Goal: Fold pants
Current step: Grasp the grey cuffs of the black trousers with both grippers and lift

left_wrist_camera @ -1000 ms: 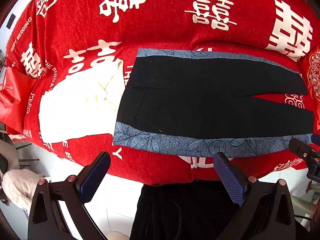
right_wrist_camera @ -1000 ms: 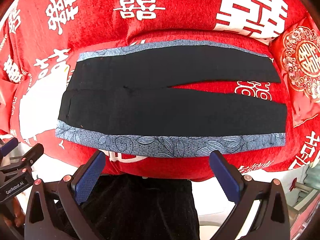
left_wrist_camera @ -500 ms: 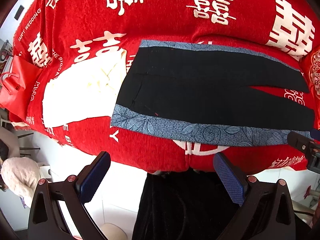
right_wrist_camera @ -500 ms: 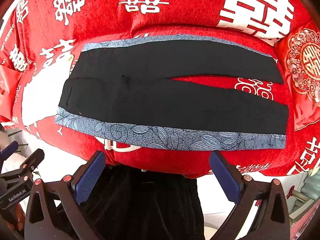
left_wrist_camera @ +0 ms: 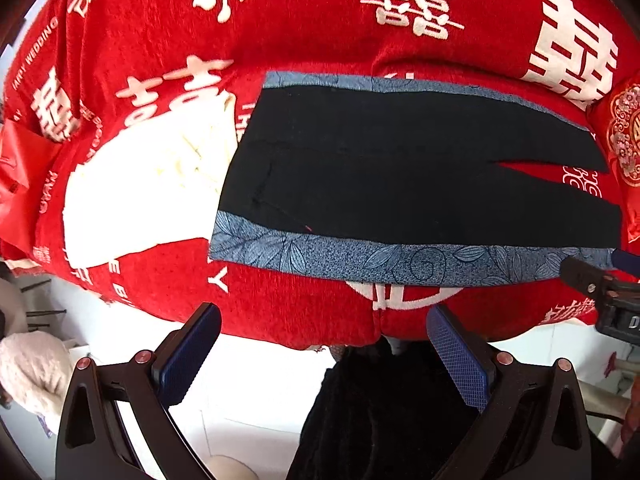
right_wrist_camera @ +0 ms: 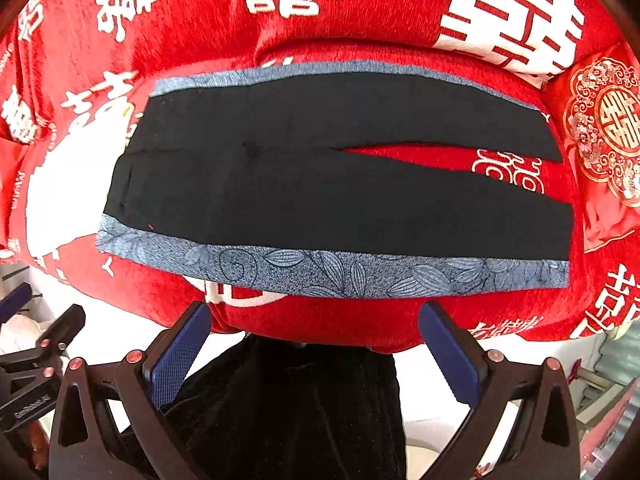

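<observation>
A red cover [left_wrist_camera: 320, 32] printed with big white characters lay over the padded surface in front of me, and pale floor [left_wrist_camera: 248, 392] showed below its near edge. At the left of the cover sat a cream cloth [left_wrist_camera: 140, 196], its right side just beside the waist end of the pants; a red and gold embroidered cushion [right_wrist_camera: 604, 132] sat at the far right. The pants [right_wrist_camera: 320, 184] were spread flat across the middle of the cover, black with a blue leaf-patterned band along each outer side. Their long axis ran left to right, waist to the left and the two legs pointing right, split by a narrow wedge of red. A strip of bare red lay between the near band and the cover's edge. My left gripper [left_wrist_camera: 320, 344] and right gripper [right_wrist_camera: 316, 340] both hung off that near edge, jaws wide apart and holding nothing.
</observation>
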The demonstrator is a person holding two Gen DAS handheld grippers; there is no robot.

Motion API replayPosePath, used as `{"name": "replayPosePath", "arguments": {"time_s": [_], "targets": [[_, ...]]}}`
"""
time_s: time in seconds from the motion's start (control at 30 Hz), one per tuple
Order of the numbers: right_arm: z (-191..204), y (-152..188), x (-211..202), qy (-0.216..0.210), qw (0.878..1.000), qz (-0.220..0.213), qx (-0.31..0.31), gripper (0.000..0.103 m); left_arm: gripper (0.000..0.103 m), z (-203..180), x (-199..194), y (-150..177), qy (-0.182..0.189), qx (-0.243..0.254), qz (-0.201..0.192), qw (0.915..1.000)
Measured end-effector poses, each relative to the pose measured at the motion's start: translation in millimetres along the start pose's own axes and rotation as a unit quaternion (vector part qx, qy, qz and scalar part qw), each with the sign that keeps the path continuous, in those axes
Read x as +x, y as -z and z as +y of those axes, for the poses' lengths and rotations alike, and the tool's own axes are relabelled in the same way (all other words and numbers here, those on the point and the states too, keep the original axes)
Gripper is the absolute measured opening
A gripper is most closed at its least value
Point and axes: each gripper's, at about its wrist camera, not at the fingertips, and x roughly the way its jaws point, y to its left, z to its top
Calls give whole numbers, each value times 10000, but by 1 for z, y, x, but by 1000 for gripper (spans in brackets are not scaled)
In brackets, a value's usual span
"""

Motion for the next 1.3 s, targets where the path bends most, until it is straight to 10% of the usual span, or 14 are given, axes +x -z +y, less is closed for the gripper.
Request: {"name": "replayPosePath", "arguments": {"time_s": [0.17, 0.33, 0.7, 1.13, 1.3], "targets": [[11, 1, 12, -195, 9997, 58, 125, 103, 103, 18, 26, -5, 270, -92, 186, 9994], [-2, 3, 30, -1364, 9875, 57, 792, 103, 103, 47, 63, -11, 827, -720, 315, 9935], [12, 37, 156, -3823, 9059, 696, 1686, 103, 103, 101, 176, 3, 1633, -1868, 456, 9676], [42, 20, 230, -4638, 8511, 499, 2410, 103, 103, 96, 215, 11, 2140, -1708, 399, 9610], [39, -4, 194, -5134, 8233, -117, 2416, 103, 103, 97, 215, 11, 2792, -2139, 513, 9347]]}}
